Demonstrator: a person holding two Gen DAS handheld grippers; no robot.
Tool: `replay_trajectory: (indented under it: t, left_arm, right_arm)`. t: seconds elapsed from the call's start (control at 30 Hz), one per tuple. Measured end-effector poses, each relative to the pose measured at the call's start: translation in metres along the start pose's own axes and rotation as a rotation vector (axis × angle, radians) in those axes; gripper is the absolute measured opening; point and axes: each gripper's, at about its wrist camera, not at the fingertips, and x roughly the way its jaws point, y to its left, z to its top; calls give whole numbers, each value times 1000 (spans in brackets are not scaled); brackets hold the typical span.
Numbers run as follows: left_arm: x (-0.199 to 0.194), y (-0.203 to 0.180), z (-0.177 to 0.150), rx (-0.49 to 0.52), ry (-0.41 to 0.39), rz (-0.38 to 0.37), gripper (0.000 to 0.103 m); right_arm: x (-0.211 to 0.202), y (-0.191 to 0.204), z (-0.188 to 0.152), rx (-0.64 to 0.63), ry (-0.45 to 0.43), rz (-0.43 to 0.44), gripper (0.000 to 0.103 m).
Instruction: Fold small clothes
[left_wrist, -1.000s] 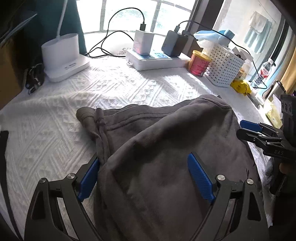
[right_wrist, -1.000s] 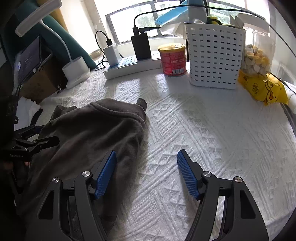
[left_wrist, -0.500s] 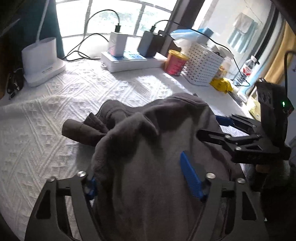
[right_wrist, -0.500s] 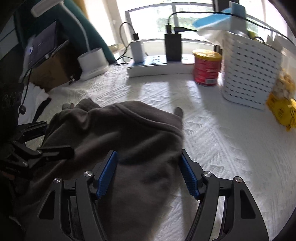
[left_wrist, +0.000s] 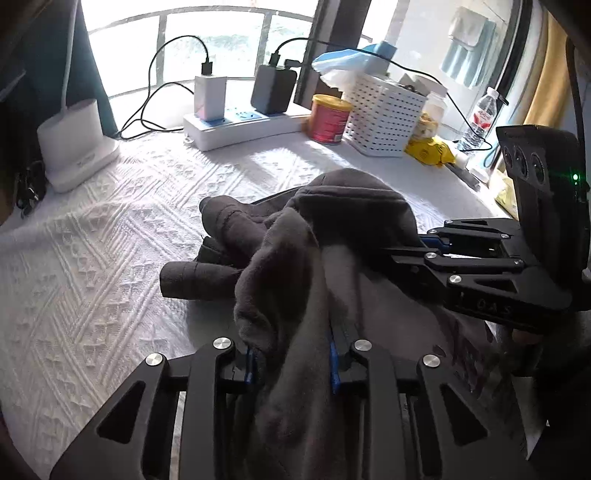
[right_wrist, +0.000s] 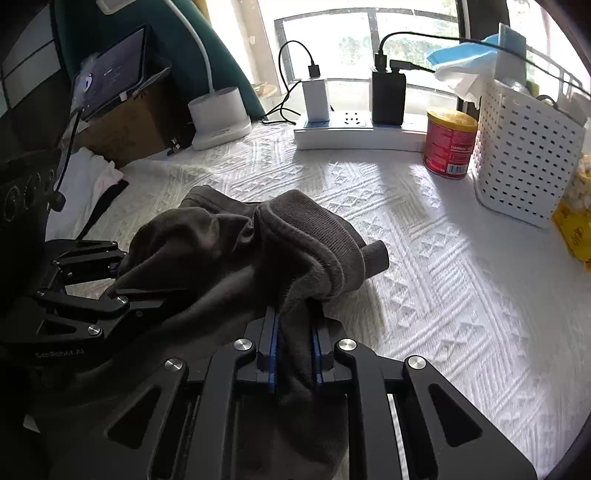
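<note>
A dark grey garment lies bunched on the white textured cloth; its cuffed ends stick out to the left. My left gripper is shut on a fold of its near edge. My right gripper is shut on its ribbed hem. The garment hangs lifted between the two. The right gripper shows in the left wrist view, and the left gripper shows in the right wrist view. The blue pads are mostly hidden by fabric.
At the back stand a white lamp base, a power strip with chargers, a red can and a white perforated basket. A yellow bag lies at the right. A tablet on a box stands at the left.
Both grippers have closed on the garment's near edge and lifted it. The fabric, flat a second ago, is now bunched up between them.
</note>
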Motion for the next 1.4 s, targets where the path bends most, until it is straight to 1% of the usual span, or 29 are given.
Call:
replay_trajectory:
  t: [0.2,0.37,0.6,0.9,1.03,1.27,1.4]
  left_arm:
    - [-13,-16,-7,33,-25,13,24]
    - [-33,-27,-9,35,-81,14,24]
    - [-63,-46,-15,41,-158,9,23]
    - [-90,-60,-27,43,-214,14,21]
    - [-105,-66,-30,51,-238,33,21]
    - [-135,-79,-36,69,-308,54,21]
    - [-153,-86,-41,72,-369,97,21]
  right_arm:
    - [-19,6,-9,3,-21,-5,14]
    - [-42,9,-15,2,-61,-19,14]
    - [-75,22,-22,-21,-119,-38,14]
    - [-114,42,-34,-41,-188,-59,13]
    - [-133,50,-37,-44,-226,-67,13]
    - [-169,67,-43,-60,-298,-77,13]
    - [-193,80,-46,-79,-346,-86,13]
